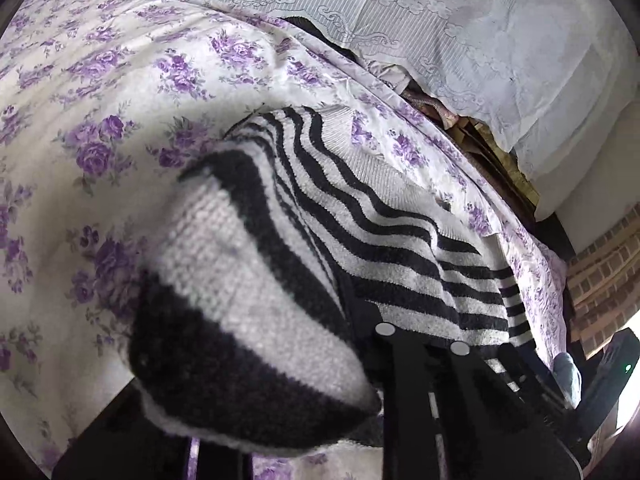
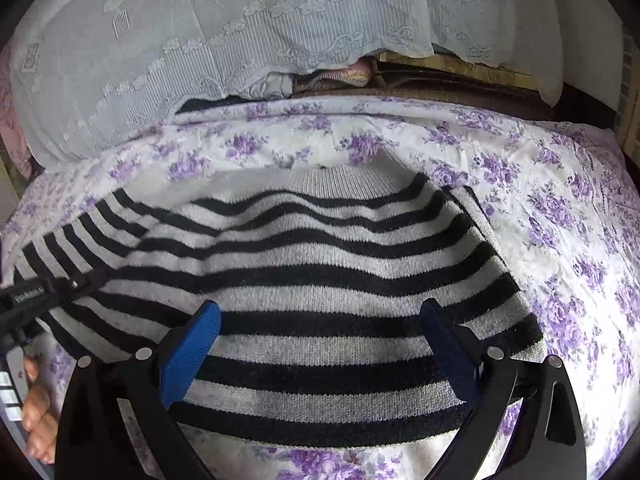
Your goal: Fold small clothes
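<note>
Soft, limp striped knit sweater (image 2: 320, 280) lies on the floral bed (image 2: 560, 208). Left gripper (image 1: 360, 320) pinches its sleeve; right gripper (image 2: 320, 336) hovers wide open. Grip hems.

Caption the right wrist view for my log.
Open right gripper poised over a black-and-white striped knit sweater spread on a purple floral bedsheet.

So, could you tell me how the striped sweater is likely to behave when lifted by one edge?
The striped sweater probably flops: a fold already drapes limply over the left gripper. Its fuzzy knit likely grips rather than slips. On the floral sheet it would likely bunch if pushed.
</note>
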Available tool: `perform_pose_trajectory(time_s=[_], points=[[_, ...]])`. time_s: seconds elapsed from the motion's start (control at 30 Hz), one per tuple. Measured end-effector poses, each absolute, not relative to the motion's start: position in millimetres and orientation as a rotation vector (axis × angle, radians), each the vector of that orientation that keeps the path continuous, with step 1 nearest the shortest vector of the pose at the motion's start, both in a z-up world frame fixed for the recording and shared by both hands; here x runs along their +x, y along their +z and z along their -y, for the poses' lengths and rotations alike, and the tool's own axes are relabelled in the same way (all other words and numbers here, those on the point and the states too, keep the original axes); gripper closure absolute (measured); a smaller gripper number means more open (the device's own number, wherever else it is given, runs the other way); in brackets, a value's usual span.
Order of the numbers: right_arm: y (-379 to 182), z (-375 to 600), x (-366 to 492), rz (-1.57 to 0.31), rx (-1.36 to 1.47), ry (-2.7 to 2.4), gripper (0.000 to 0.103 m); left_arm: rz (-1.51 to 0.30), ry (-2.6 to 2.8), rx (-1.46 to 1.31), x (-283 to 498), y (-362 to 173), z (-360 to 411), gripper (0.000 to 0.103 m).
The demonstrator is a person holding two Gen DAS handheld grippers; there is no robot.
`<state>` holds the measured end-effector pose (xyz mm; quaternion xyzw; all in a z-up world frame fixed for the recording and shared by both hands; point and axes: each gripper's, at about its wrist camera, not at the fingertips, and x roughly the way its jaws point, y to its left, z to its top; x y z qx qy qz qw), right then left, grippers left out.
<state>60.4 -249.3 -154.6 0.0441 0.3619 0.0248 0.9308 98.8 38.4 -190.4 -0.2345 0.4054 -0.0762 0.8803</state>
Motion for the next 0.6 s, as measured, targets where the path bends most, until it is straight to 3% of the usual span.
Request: perform_pose_trajectory(time_s=[0.4, 0.6], points=[[-128.6, 264.3, 96.3, -0.840, 0.572, 0.405, 0.003, -0.761, -0.110, -0.273, 82.4, -168.8, -9.6, 0.087], [-122.9, 226.8, 110.8, -0.855, 0.603, 0.584, 0.003, -0.659, -0.072, -0.064, 61.5, -157.3, 21.9, 0.087]])
